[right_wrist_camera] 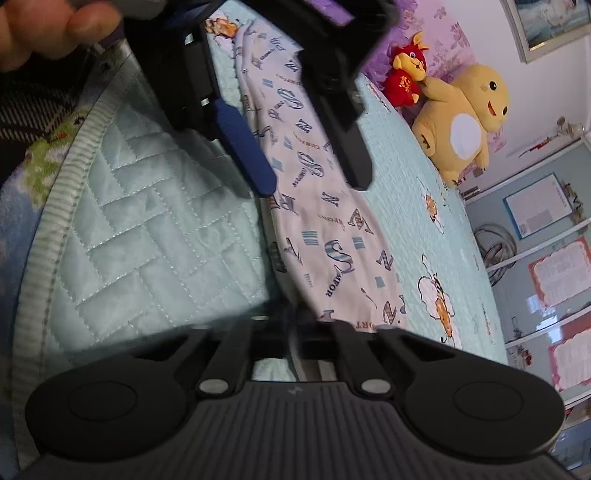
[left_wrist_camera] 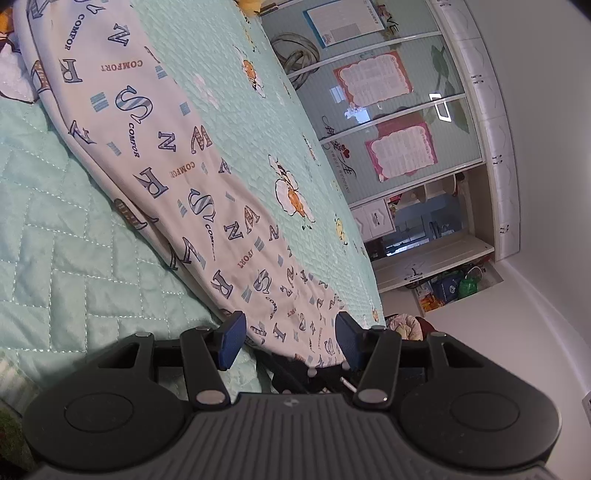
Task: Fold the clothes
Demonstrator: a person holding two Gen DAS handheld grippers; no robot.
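A white garment (left_wrist_camera: 162, 155) printed with blue letters lies stretched in a long band across a mint-green quilt (left_wrist_camera: 55, 236) on a bed.

In the left wrist view the band runs from 11 o'clock down to 6 o'clock, where its near end sits between the fingers of the left gripper (left_wrist_camera: 291, 341). The two blue pads (left_wrist_camera: 232, 339) stand apart, one on each side of the cloth; whether they press on it cannot be told. A glass-fronted wardrobe (left_wrist_camera: 388, 110) with pink posters fills the 2 o'clock side.

In the right wrist view the garment (right_wrist_camera: 332, 236) runs from 12 o'clock down to 6 o'clock and disappears under the right gripper (right_wrist_camera: 291, 332). Its fingers are drawn together at the near end of the cloth, though their tips are dark and blurred, so a hold on the fabric cannot be confirmed. The left gripper (right_wrist_camera: 310, 173) hangs over the garment at 12 o'clock with its fingers apart, and a hand (right_wrist_camera: 48, 26) shows at 11 o'clock. A yellow plush toy (right_wrist_camera: 461, 122) and a smaller red one (right_wrist_camera: 406, 74) sit on the bed at 2 o'clock.
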